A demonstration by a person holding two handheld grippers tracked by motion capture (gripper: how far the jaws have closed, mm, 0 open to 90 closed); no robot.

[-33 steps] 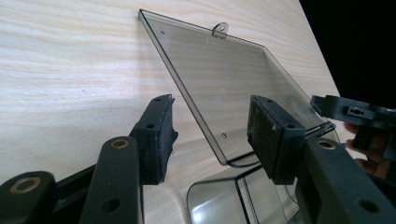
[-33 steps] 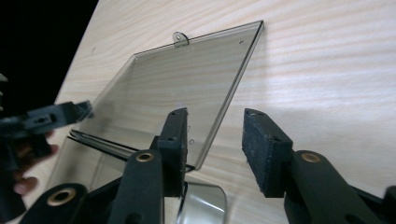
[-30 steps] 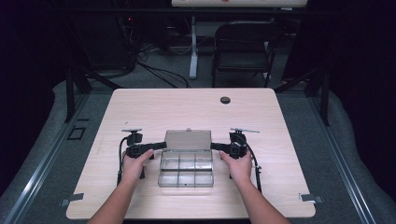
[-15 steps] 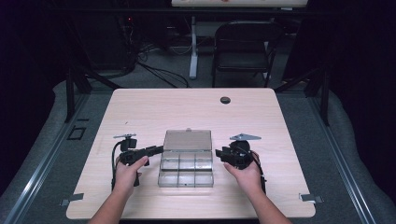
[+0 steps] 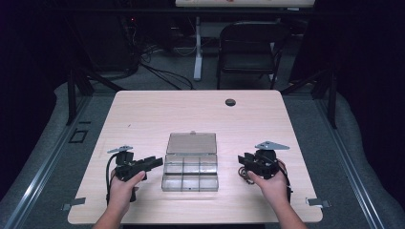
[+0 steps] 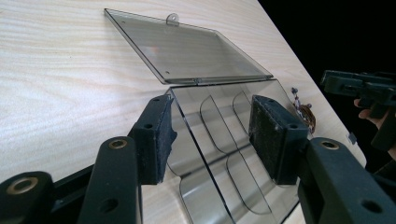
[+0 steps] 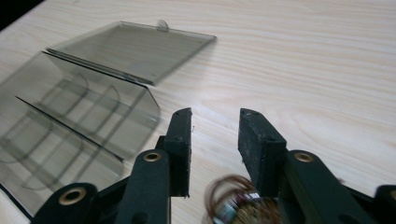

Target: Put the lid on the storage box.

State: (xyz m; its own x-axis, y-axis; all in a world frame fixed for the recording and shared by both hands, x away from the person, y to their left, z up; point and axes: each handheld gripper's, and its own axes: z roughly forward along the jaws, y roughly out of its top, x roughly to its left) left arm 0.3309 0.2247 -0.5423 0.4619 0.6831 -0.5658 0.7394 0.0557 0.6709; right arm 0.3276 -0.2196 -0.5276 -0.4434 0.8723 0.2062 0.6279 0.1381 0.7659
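Left gripper (image 5: 155,161): jaws apart, empty, tips just beside left edge of clear compartment box (image 5: 190,170); likely lined up to steady box. Right gripper (image 5: 244,161): jaws apart, empty, held right of box, apart from it. Small coil of wire with component (image 7: 236,205) lies on table (image 5: 157,109) under right gripper, just right of box; probably meant for a compartment. Box at table's near middle, lid (image 5: 191,142) folded flat on far side, compartments look empty.

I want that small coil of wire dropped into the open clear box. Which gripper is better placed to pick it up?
The right gripper, probably. The wire coil lies at the base of its open fingers, while the left gripper sits across the clear box from it.
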